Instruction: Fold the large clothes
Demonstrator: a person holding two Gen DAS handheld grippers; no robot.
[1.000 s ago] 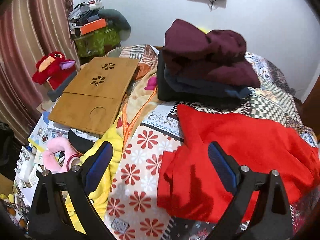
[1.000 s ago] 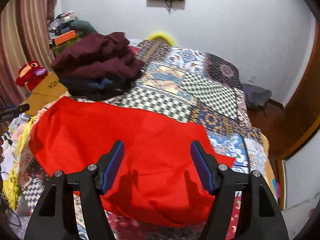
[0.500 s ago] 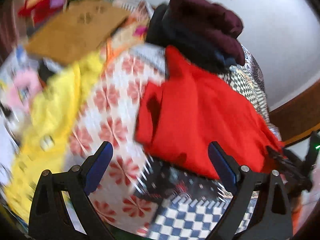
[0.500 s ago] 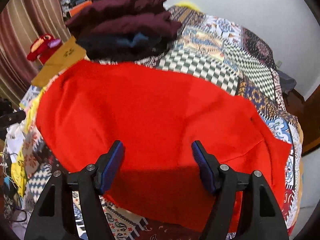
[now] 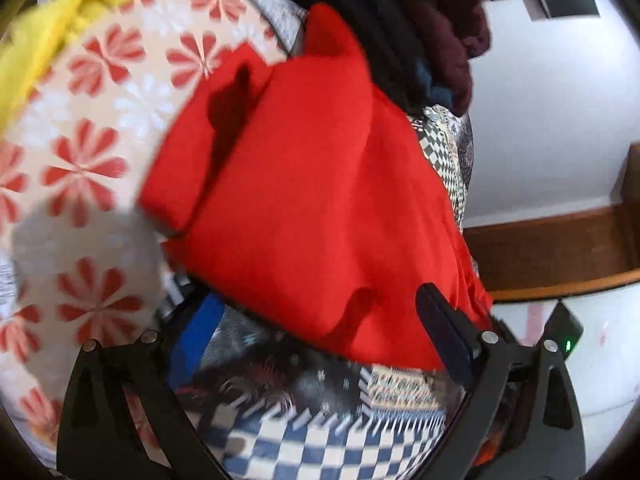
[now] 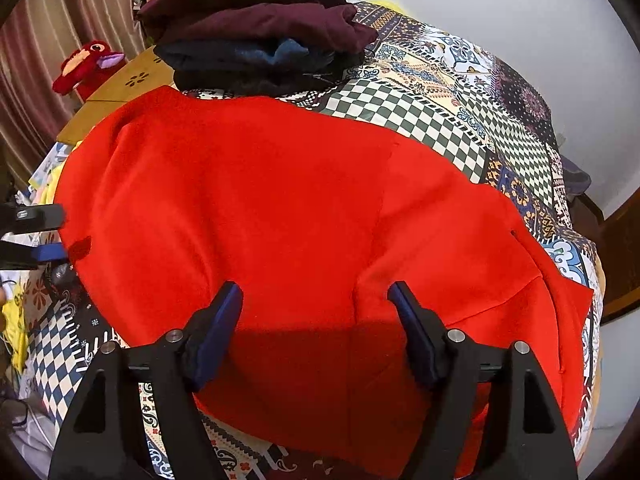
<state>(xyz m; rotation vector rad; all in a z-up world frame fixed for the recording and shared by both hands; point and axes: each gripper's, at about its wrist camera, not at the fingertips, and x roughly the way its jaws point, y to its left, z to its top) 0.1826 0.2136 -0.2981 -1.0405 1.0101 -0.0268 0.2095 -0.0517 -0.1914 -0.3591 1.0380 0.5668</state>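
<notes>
A large red garment (image 6: pixel 280 208) lies spread flat on the patchwork bedspread (image 6: pixel 460 120), with one sleeve folded in at its left side (image 5: pixel 200 152). My right gripper (image 6: pixel 316 312) hovers close over the garment's near hem. Its jaws are opening, the red cloth lies below them, and nothing is pinched. My left gripper (image 5: pixel 320 320) is open and tilted, low over the garment's near left corner, with the hem between its pads but not pressed. From the right wrist view the left gripper (image 6: pixel 36 236) shows at the far left edge.
A stack of folded maroon and dark blue clothes (image 6: pixel 256 28) sits behind the garment. A wooden lap tray (image 6: pixel 120 92) and a red plush toy (image 6: pixel 88 68) lie at the back left. Yellow cloth (image 5: pixel 40 40) bunches at the bed's left side. A wooden door frame (image 5: pixel 560 248) stands to the right.
Both grippers have sunk toward the red garment. The left one rolled and dipped to the near left corner. The right one came close over the hem, jaws slightly wider.
</notes>
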